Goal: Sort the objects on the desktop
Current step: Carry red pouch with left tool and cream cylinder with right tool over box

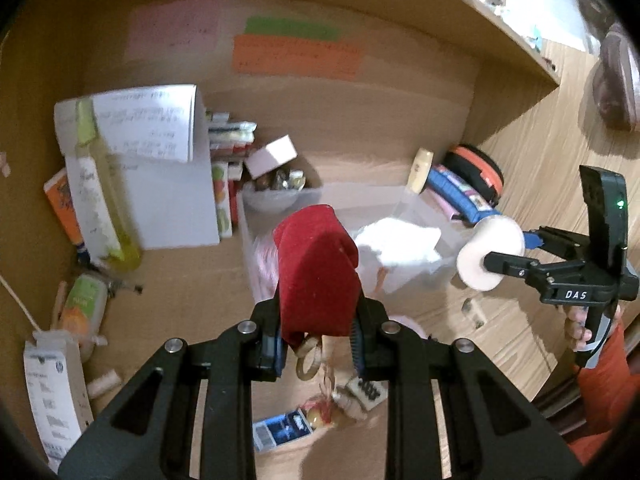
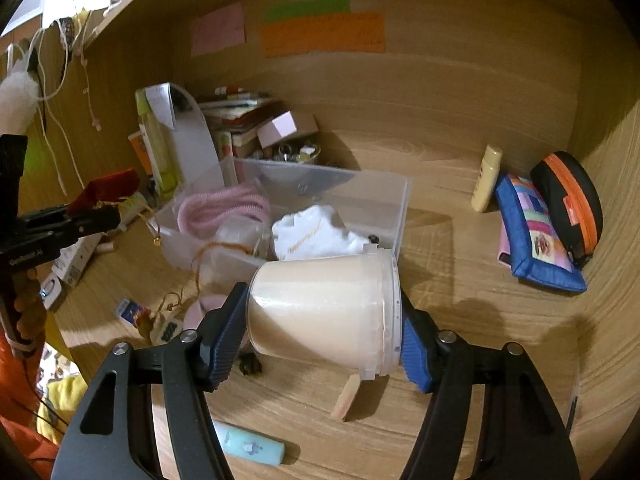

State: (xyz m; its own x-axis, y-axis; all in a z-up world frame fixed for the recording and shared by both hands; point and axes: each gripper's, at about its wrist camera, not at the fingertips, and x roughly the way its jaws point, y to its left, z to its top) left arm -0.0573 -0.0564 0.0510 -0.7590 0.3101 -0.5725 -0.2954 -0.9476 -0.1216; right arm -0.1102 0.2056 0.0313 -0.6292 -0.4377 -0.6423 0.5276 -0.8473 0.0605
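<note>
My left gripper [image 1: 318, 320] is shut on a red velvet pouch [image 1: 316, 272] and holds it above the desk. A cord with a wooden ring [image 1: 308, 358] dangles under the pouch. In the right wrist view the pouch [image 2: 108, 186] and left gripper [image 2: 94, 210] show at the far left. My right gripper [image 2: 322, 328] is shut on a cream plastic jar [image 2: 320, 312] lying sideways between the blue pads, its clear lid to the right. From the left wrist view the jar [image 1: 490, 254] hangs at the right in the right gripper [image 1: 514, 250]. A clear plastic bin [image 2: 402, 208] stands just beyond both.
The bin holds a pink coil [image 2: 222, 208] and white cloth [image 2: 316, 232]. A blue patchwork pouch [image 2: 536, 232], black orange-zipped case [image 2: 572, 196] and cream bottle [image 2: 486, 178] lean at the right wall. Books, a yellow-green bottle [image 1: 102, 200] and small items crowd the left. A wooden stick [image 2: 346, 402] lies near.
</note>
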